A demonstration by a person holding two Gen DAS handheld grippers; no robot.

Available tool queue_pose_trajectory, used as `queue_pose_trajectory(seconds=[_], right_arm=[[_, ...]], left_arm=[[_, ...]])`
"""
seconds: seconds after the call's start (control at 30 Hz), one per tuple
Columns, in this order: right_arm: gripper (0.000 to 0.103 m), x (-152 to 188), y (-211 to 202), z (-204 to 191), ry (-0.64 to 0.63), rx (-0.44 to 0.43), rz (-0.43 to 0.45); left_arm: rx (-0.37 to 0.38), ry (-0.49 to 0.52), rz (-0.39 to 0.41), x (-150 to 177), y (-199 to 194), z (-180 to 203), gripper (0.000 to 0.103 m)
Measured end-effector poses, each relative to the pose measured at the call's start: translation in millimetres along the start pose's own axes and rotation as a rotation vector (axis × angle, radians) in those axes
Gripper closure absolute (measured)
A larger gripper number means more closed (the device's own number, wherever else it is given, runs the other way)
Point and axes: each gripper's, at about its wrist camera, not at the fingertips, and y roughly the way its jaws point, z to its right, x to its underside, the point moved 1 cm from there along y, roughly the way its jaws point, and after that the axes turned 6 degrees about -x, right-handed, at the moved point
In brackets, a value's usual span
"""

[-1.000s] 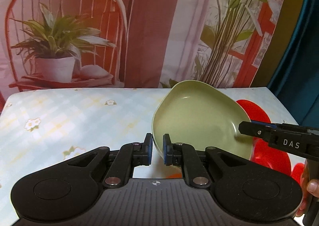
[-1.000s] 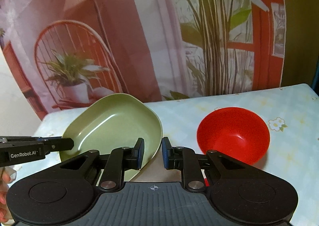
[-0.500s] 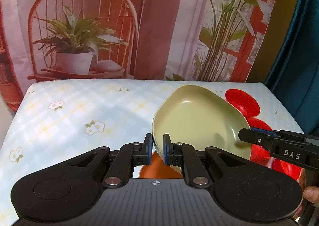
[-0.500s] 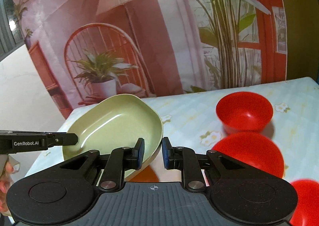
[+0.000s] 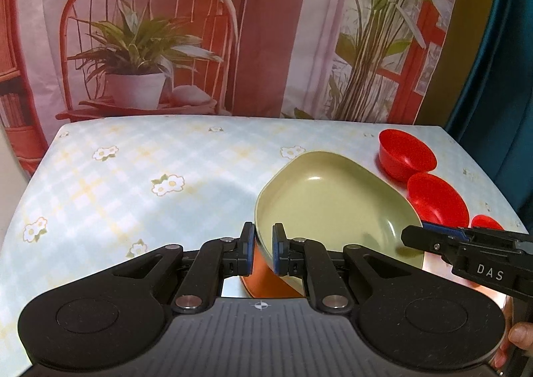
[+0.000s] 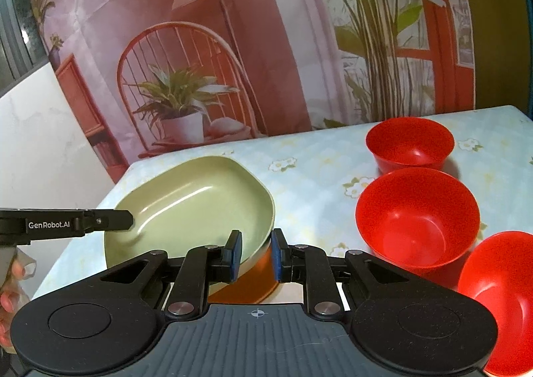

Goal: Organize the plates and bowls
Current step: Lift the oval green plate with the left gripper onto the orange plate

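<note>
Both grippers hold the same green plate (image 5: 333, 207), one at each side of its rim. The left gripper (image 5: 261, 252) has its blue pads pinched narrow on the near left edge of the plate, with the rim running between them. The right gripper (image 6: 253, 255) grips the opposite edge in the same way, its pads standing a little wider, one inside the plate and one against its orange outer wall. In the left wrist view the right gripper reaches in from the right side and its tip lies over the plate's far edge; in the right wrist view the left gripper comes in from the left and its tip sits at the plate's rim. The plate is deep, rounded at the corners, green inside and orange underneath, and it is tilted, held just above the table (image 5: 133, 184), which is covered by a pale blue checked cloth with small white flowers. Three red bowls (image 6: 416, 213) stand in a row on the table to the right of the plate, close together and upright: one far (image 6: 409, 140), one in the middle, one nearest the camera (image 6: 499, 297). Fingers of a hand (image 6: 10, 293) show at the left edge of the right wrist view. A printed backdrop (image 5: 150, 44) with a chair and potted plants hangs behind the table.
</note>
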Motion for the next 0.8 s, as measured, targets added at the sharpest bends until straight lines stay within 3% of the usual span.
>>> queue_pose_trajectory(seconds=[0.8], right_arm=[[0.084, 11.8, 24.2, 2.0, -0.039, 0.021, -0.059]], left_arm=[[-0.026, -0.016, -0.048, 22.6, 30.2, -6.2, 0.091]])
